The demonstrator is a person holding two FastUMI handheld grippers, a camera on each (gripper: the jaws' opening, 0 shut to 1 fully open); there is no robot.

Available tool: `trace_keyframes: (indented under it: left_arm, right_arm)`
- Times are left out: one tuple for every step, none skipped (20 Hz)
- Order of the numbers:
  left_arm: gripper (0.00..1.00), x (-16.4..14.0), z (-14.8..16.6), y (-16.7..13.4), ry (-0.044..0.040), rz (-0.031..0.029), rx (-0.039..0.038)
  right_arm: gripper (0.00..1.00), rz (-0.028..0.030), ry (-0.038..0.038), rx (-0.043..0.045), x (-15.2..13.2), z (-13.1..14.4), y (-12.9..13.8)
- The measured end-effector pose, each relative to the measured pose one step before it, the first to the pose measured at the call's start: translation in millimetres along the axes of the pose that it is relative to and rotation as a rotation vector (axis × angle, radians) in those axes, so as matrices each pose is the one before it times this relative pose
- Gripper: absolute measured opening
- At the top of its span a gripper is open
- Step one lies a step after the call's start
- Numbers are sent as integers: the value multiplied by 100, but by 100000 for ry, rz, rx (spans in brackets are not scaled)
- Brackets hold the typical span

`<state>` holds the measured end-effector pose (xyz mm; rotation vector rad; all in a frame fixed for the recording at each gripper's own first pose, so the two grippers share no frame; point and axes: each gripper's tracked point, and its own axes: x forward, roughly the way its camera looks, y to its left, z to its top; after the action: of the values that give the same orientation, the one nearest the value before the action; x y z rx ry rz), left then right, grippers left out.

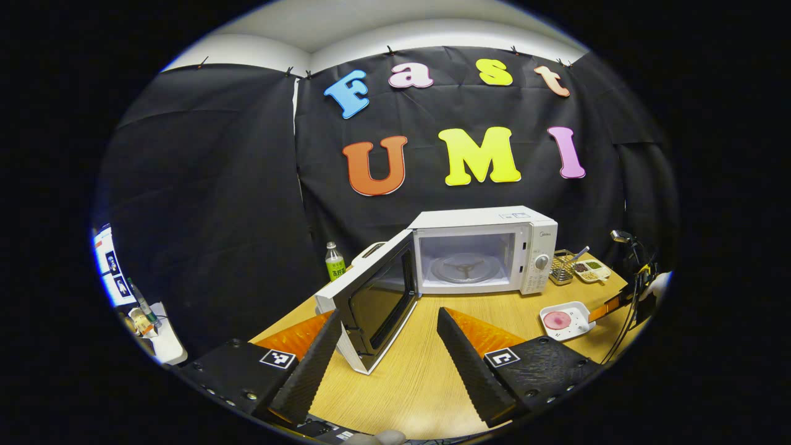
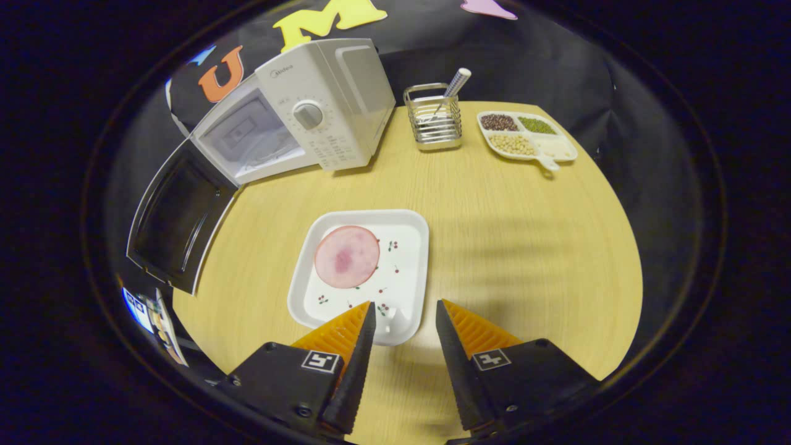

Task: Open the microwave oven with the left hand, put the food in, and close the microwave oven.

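- At the near edge of the table [image 2: 494,259], the right gripper [image 2: 401,321] hovers with its fingers spread and nothing between them, its tips over the near rim of a white square plate [image 2: 408,247].
- On that plate lies the food, a round pink slice [image 2: 346,256], towards the plate's left side and untouched.
- Farther left, the left gripper [image 1: 389,346] is also spread wide and empty, pointing at the microwave oven [image 1: 482,250] from a little way back, with the free edge of the open door [image 1: 371,303] close between its fingers.
- Opening looks finished: the door hangs swung out to the left, and the cavity with its glass turntable [image 1: 463,269] is bare.
- Still to do, by my reading: grasp the plate, carry it inside, then shut the door.
- Beyond the plate stand a wire utensil holder [image 2: 434,120] and a divided dish of grains [image 2: 525,136].
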<state>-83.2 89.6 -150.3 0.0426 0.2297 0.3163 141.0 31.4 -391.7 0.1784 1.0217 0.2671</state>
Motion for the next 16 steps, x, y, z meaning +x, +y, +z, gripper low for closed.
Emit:
trace_keyframes:
  left_arm:
    - [95,-183,128,-309,944,1886,823]
    - [95,-154,-185,-181,1287,1619,51]
    - [95,-330,139,-213,684,1424,-352]
    - [95,-399,48,-206,755,1404,-374]
    - [95,-395,-36,-177,819,1274,-157]
    - [95,-363,-72,-110,436,1203,157]
    - [95,-250,-115,-182,678,994,406]
    - [95,-323,-39,-125,743,946,387]
    - [95,-244,-166,-20,761,916,120]
    - [95,-322,-218,52,750,1099,-160]
    - [95,-274,-109,-59,501,920,-449]
    - [95,-127,3,-109,11,909,-484]
    - [95,-315,44,-213,-168,275,-404]
    - [95,-167,-127,-319,-163,-169,29]
    - [95,-105,40,-332,-400,-245,392]
    - [95,-92,-59,-293,-424,-623,639]
  right_arm:
    - [62,1943,2361,897,412,-192,98]
    - [46,1062,2112,712,519,-131,-30]
    - [43,1377,1399,580,273,-101,15]
    - [48,824,-45,514,27,204,68]
    - [46,-378,2398,-176,280,-10,-330]
    - [40,-1622,1075,-230,-149,108,-293]
    - [35,-1169,2991,197,56,-165,-325]
    - [22,-2163,2179,1135,-74,7,-359]
    - [17,-2370,1269,2292,118,144,-266]
    - [10,-992,1635,1528,-165,-62,-40]
    - [10,-505,1063,203,75,7,31]
    - [8,-395,784,-134,37,107,-63]
    - [7,-289,49,-191,11,15,36]
    - [7,26,-429,548,6,1,-35]
    - [6,360,-409,1118,44,28,-3]
    - [5,734,-284,1131,-49,11,14]
